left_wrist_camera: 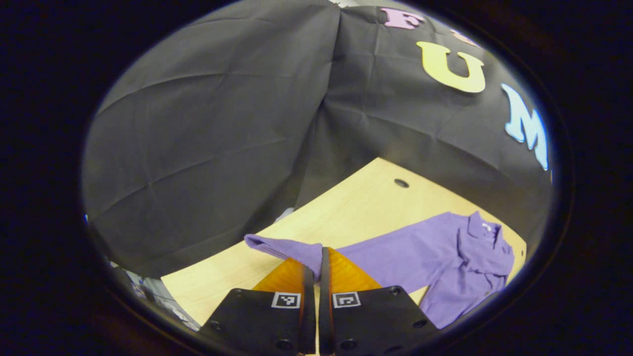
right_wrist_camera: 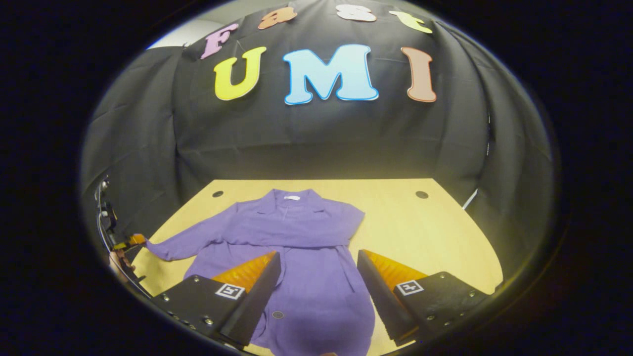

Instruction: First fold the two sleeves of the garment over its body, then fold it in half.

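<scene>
Pinching sleeve cuff (left_wrist_camera: 289, 248) between closed left fingers (left_wrist_camera: 310, 277), right fingers (right_wrist_camera: 269, 277) wide open, empty; risking slippage mid-fold.

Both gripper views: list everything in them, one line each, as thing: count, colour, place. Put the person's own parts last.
Shirt: one, purple, lying flat on the table, collar toward the back wall; one sleeve already folded across the chest, the other stretched out to the side.
Outstretched sleeve: one, purple, its cuff pinched in the left tool.
Table: one, light wood, under the shirt, with small dark holes near its back corners.
Booth wall: one, black cloth, behind and around the table.
Left tool: one, black with orange fingers, shut on the sleeve cuff at the table's edge.
Right tool: one, black with orange fingers, open above the shirt's lower body.
</scene>
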Demonstrator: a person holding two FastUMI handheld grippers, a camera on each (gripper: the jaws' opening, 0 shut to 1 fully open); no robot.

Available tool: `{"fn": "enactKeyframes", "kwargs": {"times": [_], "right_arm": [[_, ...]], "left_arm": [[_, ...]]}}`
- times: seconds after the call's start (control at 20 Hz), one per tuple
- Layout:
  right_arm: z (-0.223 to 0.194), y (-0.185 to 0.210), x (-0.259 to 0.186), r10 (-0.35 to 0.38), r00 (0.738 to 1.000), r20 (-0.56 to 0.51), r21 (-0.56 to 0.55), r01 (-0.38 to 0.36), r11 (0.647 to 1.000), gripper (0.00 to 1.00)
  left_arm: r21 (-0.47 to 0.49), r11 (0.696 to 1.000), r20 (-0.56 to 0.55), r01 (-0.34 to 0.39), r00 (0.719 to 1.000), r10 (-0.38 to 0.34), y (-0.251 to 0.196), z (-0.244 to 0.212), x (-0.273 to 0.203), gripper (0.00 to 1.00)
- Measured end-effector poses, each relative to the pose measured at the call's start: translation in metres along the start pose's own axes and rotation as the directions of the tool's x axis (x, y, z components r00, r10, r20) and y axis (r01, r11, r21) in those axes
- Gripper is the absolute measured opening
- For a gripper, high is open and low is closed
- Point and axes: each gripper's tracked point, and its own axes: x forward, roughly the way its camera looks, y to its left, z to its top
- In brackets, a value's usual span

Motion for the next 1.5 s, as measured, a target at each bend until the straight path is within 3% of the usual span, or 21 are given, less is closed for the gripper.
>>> {"fn": "enactKeyframes", "kwargs": {"times": [0.25, 0.75, 1.15, 1.5], "right_arm": [[-0.003, -0.01, 0.003, 0.0, 1.0, -0.001, -0.034, 0.0, 0.999, 0.95], [-0.006, -0.052, 0.005, -0.048, 0.999, -0.006, -0.003, 0.048, 0.999, 0.95], [-0.016, -0.06, 0.0, -0.04, 0.999, -0.019, -0.011, 0.039, 0.999, 0.95], [-0.024, -0.087, -0.013, -0.092, 0.995, -0.032, 0.009, 0.092, 0.996, 0.95]], "left_arm": [[0.088, 0.983, 0.037, 0.16, 0.986, -0.163, -0.107, 0.03, -0.006, 0.09], [0.208, 0.893, -0.012, 0.399, 0.914, -0.406, -0.292, 0.021, -0.024, 0.1], [0.279, 0.76, -0.109, 0.586, 0.806, -0.581, -0.421, -0.027, -0.067, 0.09], [0.355, 0.631, -0.181, 0.689, 0.713, -0.677, -0.512, -0.068, -0.095, 0.09]]}}
